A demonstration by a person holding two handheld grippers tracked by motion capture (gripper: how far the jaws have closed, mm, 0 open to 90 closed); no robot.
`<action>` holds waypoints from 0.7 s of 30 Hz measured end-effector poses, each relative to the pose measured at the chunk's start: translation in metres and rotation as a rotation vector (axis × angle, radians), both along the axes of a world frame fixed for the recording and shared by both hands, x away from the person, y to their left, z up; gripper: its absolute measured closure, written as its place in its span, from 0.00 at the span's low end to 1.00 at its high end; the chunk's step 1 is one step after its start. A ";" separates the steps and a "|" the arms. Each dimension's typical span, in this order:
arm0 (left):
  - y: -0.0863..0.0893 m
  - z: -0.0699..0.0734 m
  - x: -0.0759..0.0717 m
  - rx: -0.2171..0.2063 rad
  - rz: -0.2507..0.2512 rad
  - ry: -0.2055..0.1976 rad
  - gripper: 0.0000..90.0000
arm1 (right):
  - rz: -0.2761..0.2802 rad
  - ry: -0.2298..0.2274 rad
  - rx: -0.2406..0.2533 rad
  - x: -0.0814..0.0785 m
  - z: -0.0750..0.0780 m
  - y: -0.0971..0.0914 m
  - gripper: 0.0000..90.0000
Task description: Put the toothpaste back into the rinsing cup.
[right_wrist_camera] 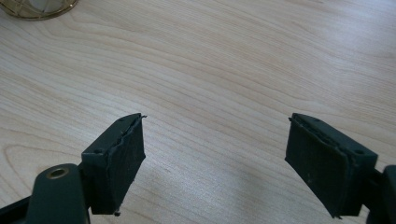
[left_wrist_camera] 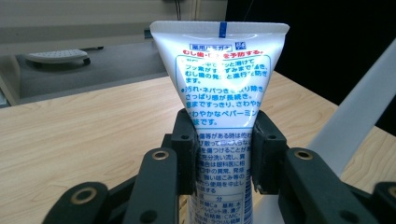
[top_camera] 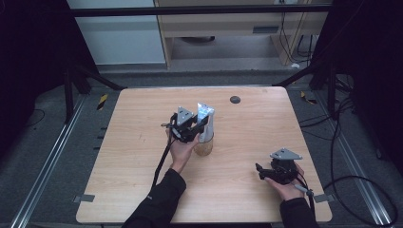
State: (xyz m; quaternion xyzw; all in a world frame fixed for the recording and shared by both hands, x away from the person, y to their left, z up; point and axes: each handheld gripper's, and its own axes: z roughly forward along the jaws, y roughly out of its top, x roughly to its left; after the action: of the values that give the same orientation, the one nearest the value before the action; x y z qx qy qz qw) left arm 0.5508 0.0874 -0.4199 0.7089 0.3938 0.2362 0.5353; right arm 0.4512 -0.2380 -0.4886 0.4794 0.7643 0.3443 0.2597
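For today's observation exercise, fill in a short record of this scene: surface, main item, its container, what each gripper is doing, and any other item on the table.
surface: light wooden table
main item: white plastic toothpaste tube with blue and red print, upright, crimped end up
container: gold-rimmed clear cup, holding the tube's lower end
left gripper: shut on the tube's middle
right gripper: open, holding nothing, above bare wood
other item: small dark round disc near the far edge
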 end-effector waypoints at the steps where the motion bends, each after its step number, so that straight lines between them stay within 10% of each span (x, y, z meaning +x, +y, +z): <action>1: 0.000 -0.001 0.000 0.009 -0.002 0.001 0.74 | 0.000 0.000 0.000 0.000 0.000 0.000 0.22; 21: 0.006 -0.010 -0.011 0.105 -0.015 0.036 0.70 | -0.001 0.005 0.004 0.000 0.000 0.001 0.21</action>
State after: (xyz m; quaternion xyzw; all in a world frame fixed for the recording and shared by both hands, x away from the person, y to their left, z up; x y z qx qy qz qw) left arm 0.5400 0.0936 -0.4302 0.7431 0.3852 0.2395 0.4921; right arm 0.4511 -0.2369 -0.4889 0.4812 0.7640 0.3444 0.2570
